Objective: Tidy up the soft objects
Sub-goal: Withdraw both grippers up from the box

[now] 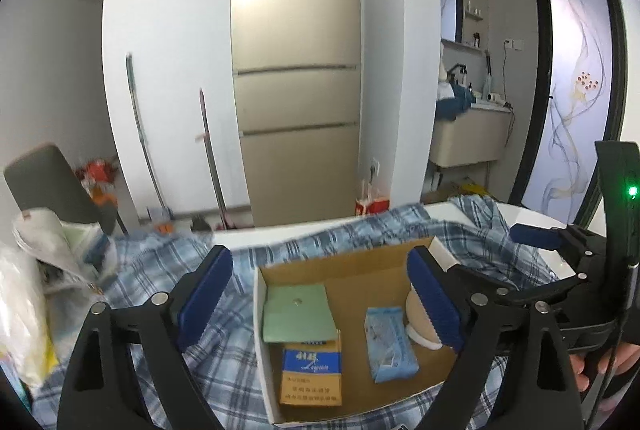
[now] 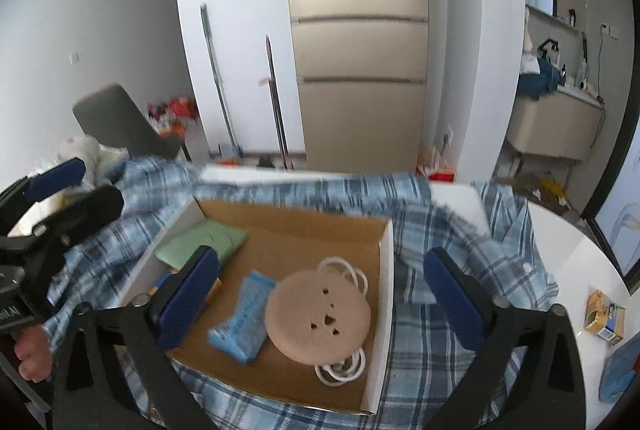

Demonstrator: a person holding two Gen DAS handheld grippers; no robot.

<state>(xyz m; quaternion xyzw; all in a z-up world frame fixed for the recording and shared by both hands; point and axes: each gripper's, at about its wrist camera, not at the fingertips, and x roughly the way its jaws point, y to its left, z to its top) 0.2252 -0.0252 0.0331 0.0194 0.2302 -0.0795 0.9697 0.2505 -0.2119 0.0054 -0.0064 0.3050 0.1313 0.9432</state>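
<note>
The box is matt brown cardboard inside, white outside. Under it lies soft checked cloth on a glossy white desk. At the box's 3 o'clock, a matt tan disc; beside it, a crinkly blue plastic packet.

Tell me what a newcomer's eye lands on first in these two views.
First, the open cardboard box with white outer walls, sitting mid-table on a rumpled blue plaid cloth. Inside it, a round tan disc with small punched holes lies on a coiled white cable, beside a light blue soft packet; a pale green flat pack overlaps an orange and blue carton at the other end.
</note>
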